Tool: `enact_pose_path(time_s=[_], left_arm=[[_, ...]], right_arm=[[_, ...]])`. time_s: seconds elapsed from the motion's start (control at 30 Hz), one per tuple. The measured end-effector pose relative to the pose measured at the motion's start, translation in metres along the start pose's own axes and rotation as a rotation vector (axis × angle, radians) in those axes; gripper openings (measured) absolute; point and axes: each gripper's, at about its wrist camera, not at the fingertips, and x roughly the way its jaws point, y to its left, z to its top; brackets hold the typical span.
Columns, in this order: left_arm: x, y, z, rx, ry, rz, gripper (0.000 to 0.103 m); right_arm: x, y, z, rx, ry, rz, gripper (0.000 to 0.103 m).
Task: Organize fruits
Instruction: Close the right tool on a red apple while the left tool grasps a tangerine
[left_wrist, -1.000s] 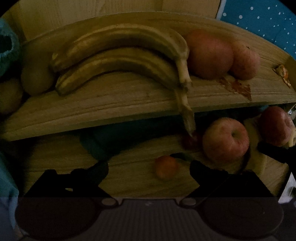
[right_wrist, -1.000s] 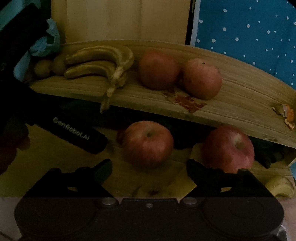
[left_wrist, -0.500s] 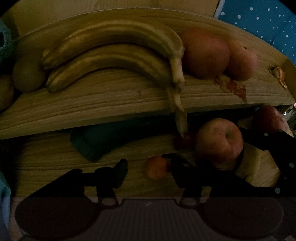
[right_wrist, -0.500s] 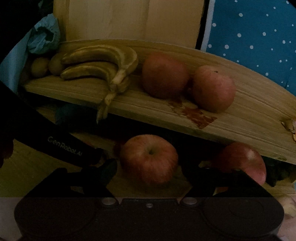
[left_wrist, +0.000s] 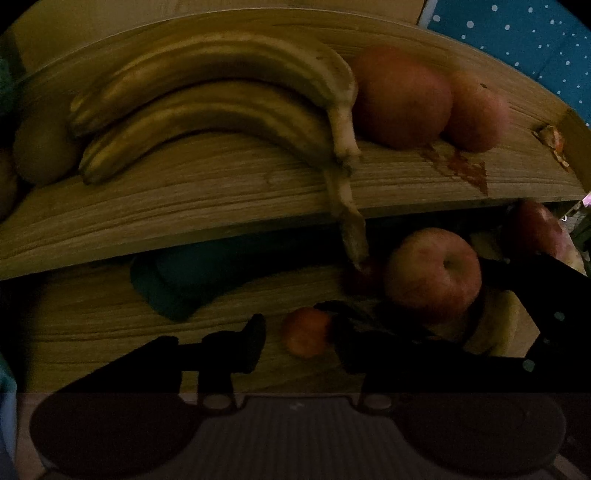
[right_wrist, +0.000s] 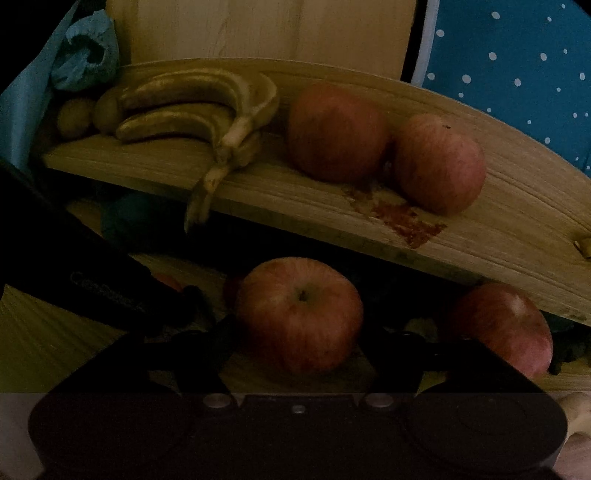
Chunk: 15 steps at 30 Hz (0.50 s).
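Note:
Dim light. On the lower wooden shelf (left_wrist: 92, 325) lies a small orange fruit (left_wrist: 306, 332). My left gripper (left_wrist: 300, 334) is open and narrowed around it, with a sliver of wood showing on its left. Just right of it sits a red apple (left_wrist: 432, 273), the same apple (right_wrist: 299, 314) that lies between the fingers of my open right gripper (right_wrist: 299, 332). Another apple (right_wrist: 502, 328) lies further right. The upper shelf (right_wrist: 517, 229) carries bananas (right_wrist: 192, 107) and two apples (right_wrist: 336, 133) (right_wrist: 439, 162).
The left gripper's dark body (right_wrist: 103, 291) crosses the right wrist view at the left. Brown round fruits (right_wrist: 74, 118) and a blue cloth (right_wrist: 85, 55) sit at the upper shelf's left end. A teal object (left_wrist: 177, 280) lies under the upper shelf. A reddish stain (right_wrist: 402, 218) marks that shelf.
My left gripper's fingers have narrowed from wide open to close around the small orange fruit. My right gripper has moved forward, so the apple now lies between its fingers.

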Motion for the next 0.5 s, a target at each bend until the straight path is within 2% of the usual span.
enact_pose_path(time_s=[0.1,0.5], left_arm=[[-0.002,-0.001,-0.001,0.008,0.002,-0.012,0.033],[-0.015,0.009,-0.014,-0.007,-0.005,-0.019,0.032]], right_arm=[[-0.001,0.0,-0.001,0.004,-0.003,0.001,0.07],[-0.007,-0.001,-0.006,0.026,-0.004,0.002,0.069]])
